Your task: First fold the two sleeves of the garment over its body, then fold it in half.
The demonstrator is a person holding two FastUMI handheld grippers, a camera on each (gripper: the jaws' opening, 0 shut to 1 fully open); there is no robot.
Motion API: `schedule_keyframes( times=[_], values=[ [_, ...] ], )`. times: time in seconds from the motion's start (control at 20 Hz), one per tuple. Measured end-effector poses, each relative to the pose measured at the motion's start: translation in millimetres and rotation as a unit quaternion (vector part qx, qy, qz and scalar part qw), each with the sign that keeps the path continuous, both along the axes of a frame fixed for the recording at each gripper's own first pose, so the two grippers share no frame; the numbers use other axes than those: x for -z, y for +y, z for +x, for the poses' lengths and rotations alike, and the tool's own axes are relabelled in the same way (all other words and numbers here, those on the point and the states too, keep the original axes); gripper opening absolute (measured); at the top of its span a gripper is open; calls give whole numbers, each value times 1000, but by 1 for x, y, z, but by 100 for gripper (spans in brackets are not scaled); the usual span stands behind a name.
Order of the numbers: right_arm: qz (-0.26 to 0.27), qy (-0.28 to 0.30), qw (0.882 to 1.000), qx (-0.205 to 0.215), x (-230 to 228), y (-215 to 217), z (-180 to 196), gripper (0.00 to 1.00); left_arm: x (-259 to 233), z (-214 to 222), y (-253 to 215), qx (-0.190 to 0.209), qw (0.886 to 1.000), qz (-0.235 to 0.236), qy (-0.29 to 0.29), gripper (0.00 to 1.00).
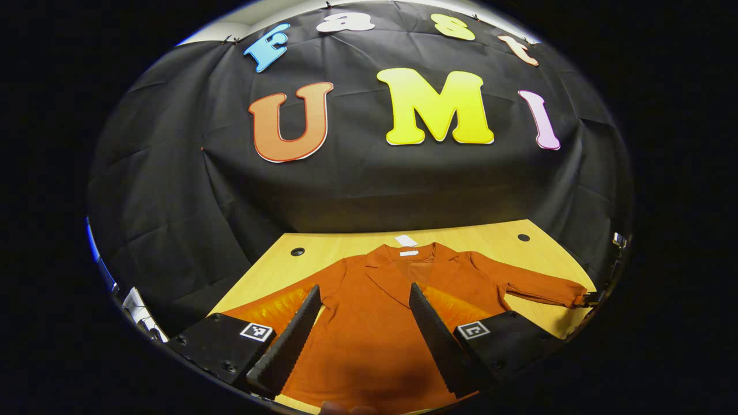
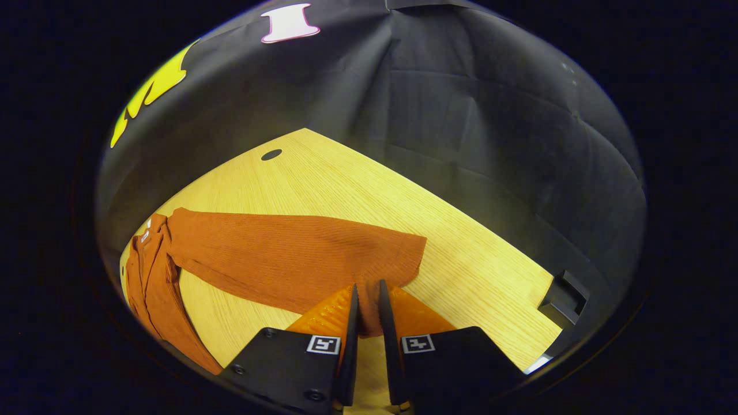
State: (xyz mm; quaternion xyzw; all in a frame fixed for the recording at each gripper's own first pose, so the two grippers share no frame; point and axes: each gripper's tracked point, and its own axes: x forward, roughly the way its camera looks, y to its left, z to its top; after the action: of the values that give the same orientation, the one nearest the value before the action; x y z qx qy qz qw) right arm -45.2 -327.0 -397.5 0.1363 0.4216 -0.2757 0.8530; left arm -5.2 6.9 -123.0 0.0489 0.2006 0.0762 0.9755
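Note:
An orange long-sleeved garment (image 1: 369,323) lies flat, front up, on the wooden table (image 1: 340,245), its collar toward the far wall. My left gripper (image 1: 364,288) hovers open over the garment's body, nothing between its fingers. One sleeve (image 1: 542,286) stretches out to the right, and the other gripper (image 1: 591,298) sits at its cuff. In the right gripper view that sleeve (image 2: 288,253) lies straight across the table (image 2: 473,271). My right gripper (image 2: 367,288) is shut on the sleeve's near edge close to the cuff, with fabric pinched between the fingers.
Round cable holes (image 1: 297,252) (image 1: 523,237) (image 2: 271,154) mark the table's far corners. A small black box (image 2: 564,298) sits at the table edge beyond the cuff. A white label (image 1: 406,241) lies at the collar. Black cloth walls close off the back and sides.

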Motion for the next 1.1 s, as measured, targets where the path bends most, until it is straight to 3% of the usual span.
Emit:
schedule_keyframes(
  times=[0.05,0.1,0.3,0.6,0.8,1.1],
  values=[
    [1,0,1000,6,-1,-1,3,21,-1,0,4,-3,1000,-1,-2,100],
    [-3,4,1000,9,-1,-2,6,7,-1,-2,8,-4,1000,-2,-3,100],
    [-19,-18,1000,11,-25,-1,23,2,-5,-5,29,-16,1000,-4,-10,100],
    [-76,-79,992,-65,-100,17,93,2,-1,-6,70,-38,999,-8,-15,100],
    [-119,-131,972,-156,-171,77,160,2,-7,-6,95,-41,998,-34,-34,100],
    [-152,-209,929,-263,-252,200,242,2,-22,-4,148,-67,993,-55,-74,100]
  ],
)
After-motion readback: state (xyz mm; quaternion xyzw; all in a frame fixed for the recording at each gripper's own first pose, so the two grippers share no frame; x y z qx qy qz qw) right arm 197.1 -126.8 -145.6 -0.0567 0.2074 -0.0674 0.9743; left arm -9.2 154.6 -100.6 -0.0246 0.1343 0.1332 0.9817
